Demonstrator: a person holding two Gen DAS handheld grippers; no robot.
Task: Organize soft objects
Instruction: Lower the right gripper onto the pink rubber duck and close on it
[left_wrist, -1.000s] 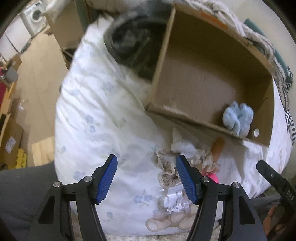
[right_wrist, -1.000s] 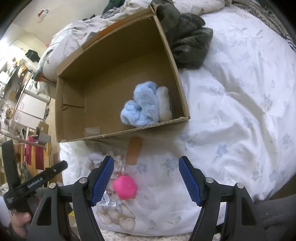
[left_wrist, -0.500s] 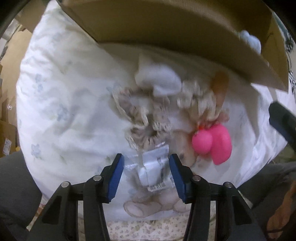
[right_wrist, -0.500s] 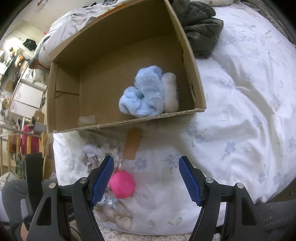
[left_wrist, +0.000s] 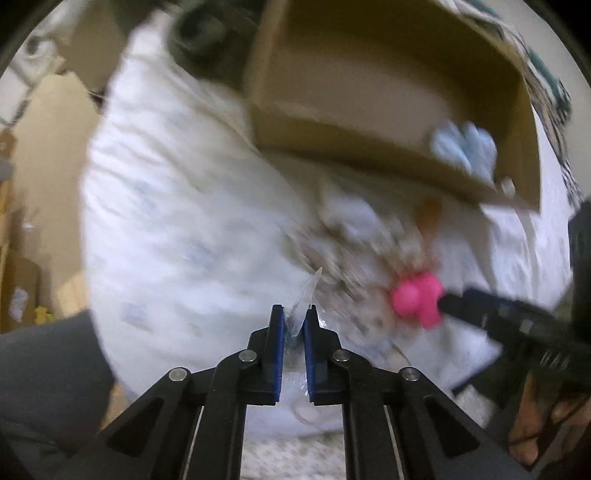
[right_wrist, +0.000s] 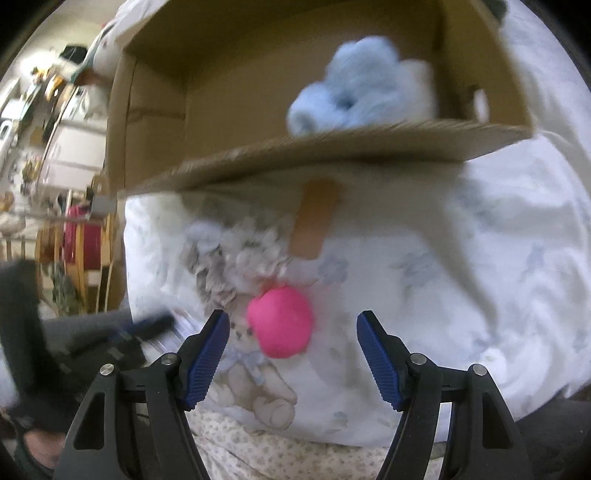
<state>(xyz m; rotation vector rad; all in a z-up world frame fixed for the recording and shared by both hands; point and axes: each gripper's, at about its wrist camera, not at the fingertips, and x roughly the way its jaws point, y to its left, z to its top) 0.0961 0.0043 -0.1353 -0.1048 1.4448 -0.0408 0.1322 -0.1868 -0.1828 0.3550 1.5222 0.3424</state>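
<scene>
Grippers over soft toys on bed, both views motion-blurred

Left wrist view, left to right: white floral-print duvet covers the bed. Left gripper has its blue pads nearly together, pinching a crinkled clear plastic wrapper that sticks up between them. Just right of that, a frilly beige-and-white fabric toy lies on the duvet, then a bright pink round plush. A dark finger of the right gripper touches the pink plush from the right. Open brown cardboard box sits further back on the bed, with a fluffy light-blue plush in its right corner.

Right wrist view, left to right: left gripper is a dark blur at lower left. Right gripper is spread wide, pads apart; the pink plush sits between them, nearer the left pad, contact unclear. Frilly toy lies just above-left of it. Light-blue plush rests inside the box, behind the front wall.
</scene>
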